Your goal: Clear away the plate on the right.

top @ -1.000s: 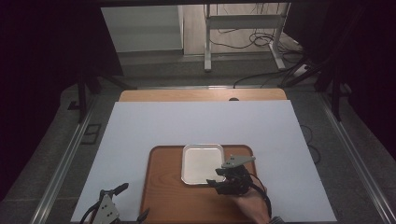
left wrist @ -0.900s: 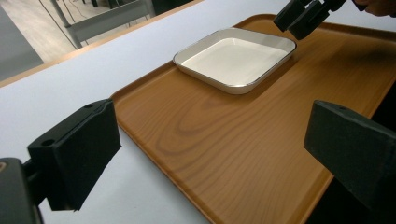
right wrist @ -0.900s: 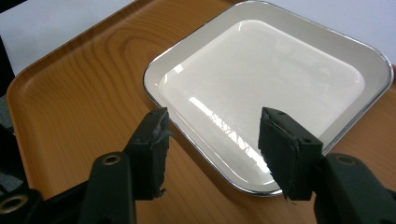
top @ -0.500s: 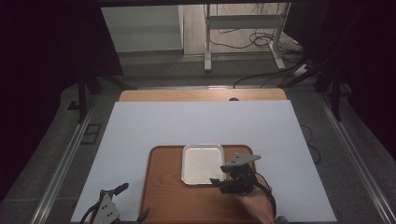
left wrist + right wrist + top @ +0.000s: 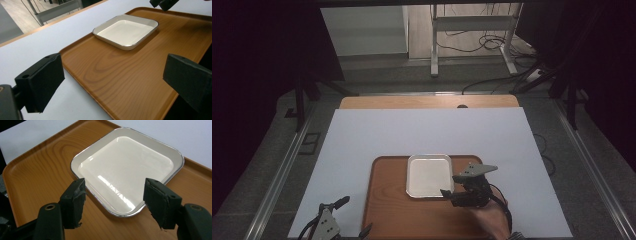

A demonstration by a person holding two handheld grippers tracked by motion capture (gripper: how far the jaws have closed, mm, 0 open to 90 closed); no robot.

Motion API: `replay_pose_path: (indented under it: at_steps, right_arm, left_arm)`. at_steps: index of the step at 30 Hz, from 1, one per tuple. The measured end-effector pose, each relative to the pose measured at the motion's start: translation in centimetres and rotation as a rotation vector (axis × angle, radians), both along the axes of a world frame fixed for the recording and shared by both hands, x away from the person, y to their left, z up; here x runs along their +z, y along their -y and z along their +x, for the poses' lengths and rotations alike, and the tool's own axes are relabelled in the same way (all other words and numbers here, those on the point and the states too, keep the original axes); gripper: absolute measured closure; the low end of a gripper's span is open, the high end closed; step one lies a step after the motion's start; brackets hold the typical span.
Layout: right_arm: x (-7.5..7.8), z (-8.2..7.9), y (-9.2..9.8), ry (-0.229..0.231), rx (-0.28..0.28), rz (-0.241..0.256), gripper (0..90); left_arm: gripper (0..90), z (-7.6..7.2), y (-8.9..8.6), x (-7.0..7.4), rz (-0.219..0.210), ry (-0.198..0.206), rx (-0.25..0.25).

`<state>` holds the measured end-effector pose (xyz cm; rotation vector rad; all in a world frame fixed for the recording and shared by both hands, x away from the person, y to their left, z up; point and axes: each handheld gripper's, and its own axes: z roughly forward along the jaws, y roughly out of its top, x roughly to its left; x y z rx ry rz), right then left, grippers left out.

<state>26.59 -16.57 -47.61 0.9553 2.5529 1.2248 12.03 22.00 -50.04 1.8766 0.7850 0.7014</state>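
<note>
Right gripper (image 5: 451, 194), black-jawed and held by a hand entering from the near edge of the tabletop, hovers with its jaws spread wide just over the near right corner of the dish, touching nothing. Beneath lies the white sheet (image 5: 422, 132) covering most of the tabletop, and on it, against the near edge, the brown wood-grain rectangular tray (image 5: 387, 210). The square cream-white shallow dish with a thin metallic rim (image 5: 429, 175) sits flat and empty at the far middle of that tray, close to its far rim. The left gripper (image 5: 343, 216) waits at the near left corner of the sheet, jaws also parted, straddling the tray's left rim without contact. The step in hand looks like taking hold of the dish by its rim; done well, one jaw should slip inside the lip and the other under the outer edge at the corner, squarely, closing gently so the glossy dish neither skids nor tips. No brand, label or writing is legible anywhere.
</note>
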Motion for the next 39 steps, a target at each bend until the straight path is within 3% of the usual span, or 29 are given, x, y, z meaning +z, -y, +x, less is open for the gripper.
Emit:
replay_pose_path:
  at_steps: [32,39]
  right_arm:
    - [0.7,-0.4,2.6,0.018,-0.033,0.003,24.3]
    - [1.1,-0.8,3.3,0.049,-0.041,0.001,18.4]
  left_arm:
    - [3.2,0.0,0.0,0.0,0.006,-0.001,-0.001]
    - [3.2,0.0,0.0,0.0,0.003,-0.003,0.001]
